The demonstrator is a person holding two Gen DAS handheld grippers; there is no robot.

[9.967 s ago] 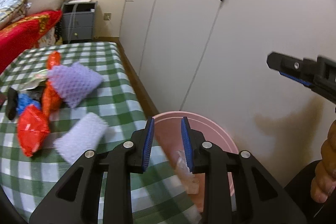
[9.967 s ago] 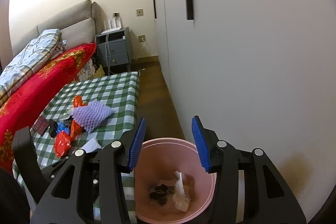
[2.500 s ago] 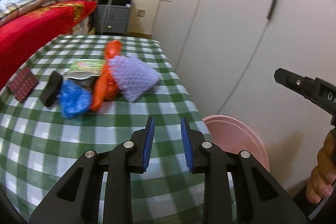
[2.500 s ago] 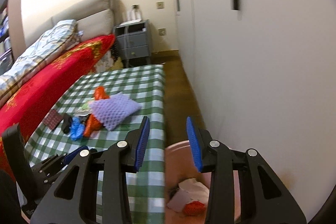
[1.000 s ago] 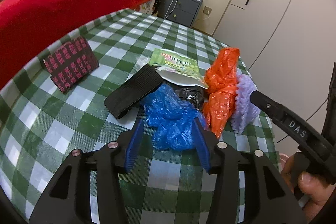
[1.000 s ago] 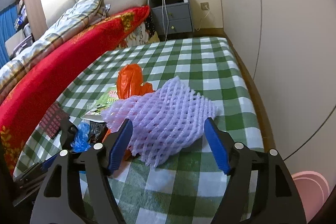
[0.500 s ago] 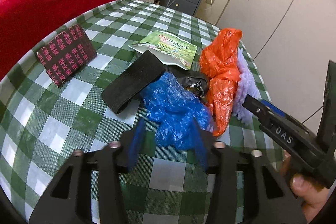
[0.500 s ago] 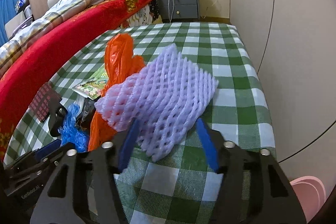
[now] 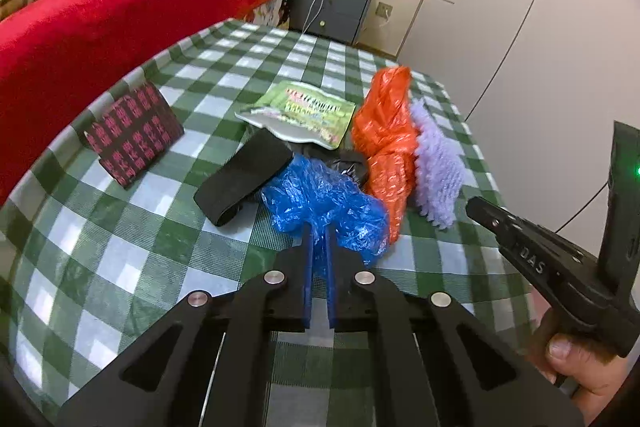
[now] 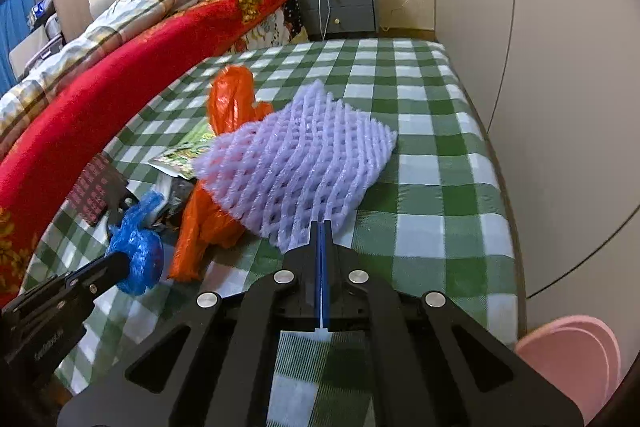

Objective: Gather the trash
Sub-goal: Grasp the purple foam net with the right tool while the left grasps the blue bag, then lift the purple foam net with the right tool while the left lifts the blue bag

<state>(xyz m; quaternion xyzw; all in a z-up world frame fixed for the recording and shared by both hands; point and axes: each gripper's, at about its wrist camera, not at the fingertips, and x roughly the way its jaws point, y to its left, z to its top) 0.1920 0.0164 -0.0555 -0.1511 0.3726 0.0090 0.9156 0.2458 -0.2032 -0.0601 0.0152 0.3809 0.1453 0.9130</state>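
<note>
Two grippers work over a heap of litter on the table (image 9: 120, 267), which wears a green-and-white checked cloth. Biggest in that heap is the lilac foam net (image 10: 296, 159), lying on its right side; the right gripper (image 10: 321, 227) has its jaws clenched on the net's near edge. Left of the net and touching it lies the orange plastic bag (image 9: 386, 143), partly under it. Left of the orange bag sits the crumpled blue plastic bag (image 9: 324, 199), grasped at its near edge by the narrowed jaws of the left gripper (image 9: 318, 239). Beyond the blue bag lie a green snack wrapper (image 9: 304, 111) and a black strap (image 9: 244, 179), possibly folded. Furthest left of the heap rests a dark red-patterned card (image 9: 134, 135). Right of the table, low down, shows the pink bin (image 10: 572, 355) rim.
</note>
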